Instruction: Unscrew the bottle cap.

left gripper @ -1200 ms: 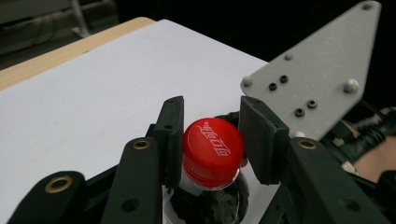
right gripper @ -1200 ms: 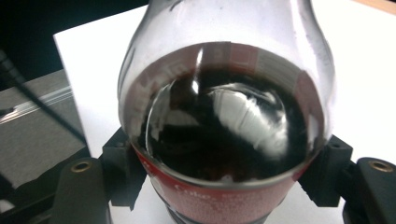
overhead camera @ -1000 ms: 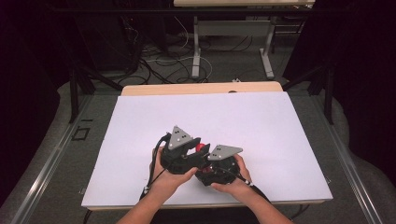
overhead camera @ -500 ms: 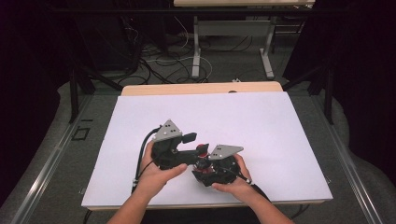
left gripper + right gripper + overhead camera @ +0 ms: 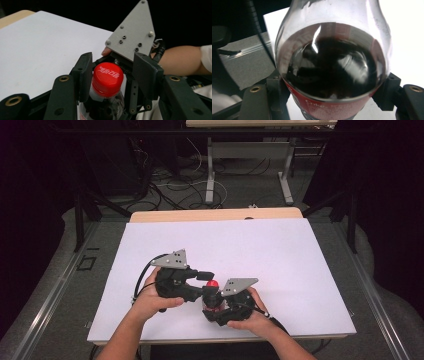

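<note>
A cola bottle [image 5: 212, 301] with a red cap [image 5: 212, 283] stands near the front edge of the white table [image 5: 260, 245]. My right gripper [image 5: 216, 309] is shut on its body, the dark liquid and red label [image 5: 329, 107] pinched between both pads [image 5: 277, 92]. My left gripper [image 5: 206, 284] reaches in from the left at cap height. In the left gripper view the cap [image 5: 108, 76] sits between the jaws, which have just been closing. The left pad [image 5: 84, 73] is against it. A gap remains before the right pad [image 5: 146, 72].
The grey plate [image 5: 132, 32] of my right gripper and a forearm [image 5: 180, 60] lie just beyond the cap. Behind the white surface are a wooden table edge [image 5: 215, 214], a floor with cables [image 5: 185, 185] and desk legs [image 5: 210, 175].
My left hand and its gripper have shifted to the left across the table, away from the right hand. The bottle and my right gripper have stayed where they were.
</note>
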The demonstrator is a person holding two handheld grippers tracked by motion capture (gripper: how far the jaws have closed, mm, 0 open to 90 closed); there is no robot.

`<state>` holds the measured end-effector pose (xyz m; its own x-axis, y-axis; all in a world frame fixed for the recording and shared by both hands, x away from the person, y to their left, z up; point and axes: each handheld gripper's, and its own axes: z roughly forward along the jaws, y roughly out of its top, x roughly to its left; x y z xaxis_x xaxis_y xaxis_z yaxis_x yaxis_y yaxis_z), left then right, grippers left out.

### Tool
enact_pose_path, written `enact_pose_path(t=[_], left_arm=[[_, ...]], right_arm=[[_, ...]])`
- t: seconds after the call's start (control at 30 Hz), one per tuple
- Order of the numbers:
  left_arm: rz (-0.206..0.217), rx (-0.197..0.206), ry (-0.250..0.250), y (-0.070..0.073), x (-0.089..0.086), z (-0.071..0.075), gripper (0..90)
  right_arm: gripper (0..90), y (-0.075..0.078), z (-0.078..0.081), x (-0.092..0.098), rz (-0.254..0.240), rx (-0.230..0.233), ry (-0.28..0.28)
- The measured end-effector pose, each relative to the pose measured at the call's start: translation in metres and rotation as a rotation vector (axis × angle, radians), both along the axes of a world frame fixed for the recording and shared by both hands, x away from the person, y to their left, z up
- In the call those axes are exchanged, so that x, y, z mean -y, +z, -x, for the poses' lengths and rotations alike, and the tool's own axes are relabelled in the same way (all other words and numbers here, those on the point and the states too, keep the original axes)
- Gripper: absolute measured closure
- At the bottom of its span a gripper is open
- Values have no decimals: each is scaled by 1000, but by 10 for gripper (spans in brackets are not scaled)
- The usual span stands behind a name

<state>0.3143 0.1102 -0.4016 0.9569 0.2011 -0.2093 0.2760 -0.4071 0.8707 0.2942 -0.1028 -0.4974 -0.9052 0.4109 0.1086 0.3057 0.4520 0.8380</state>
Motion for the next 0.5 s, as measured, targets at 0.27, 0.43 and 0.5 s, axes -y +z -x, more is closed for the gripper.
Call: enact_pose_path(t=[0.27, 0.43, 0.5], left_arm=[[-36, 28, 19, 0, 3, 3, 622], [-30, 39, 129, 0, 6, 9, 626], [-39, 45, 194, 1, 9, 13, 626]], right_arm=[[284, -1, 2, -3, 0, 3, 20], [284, 0, 1, -1, 10, 3, -14], [285, 0, 1, -1, 3, 17, -44]])
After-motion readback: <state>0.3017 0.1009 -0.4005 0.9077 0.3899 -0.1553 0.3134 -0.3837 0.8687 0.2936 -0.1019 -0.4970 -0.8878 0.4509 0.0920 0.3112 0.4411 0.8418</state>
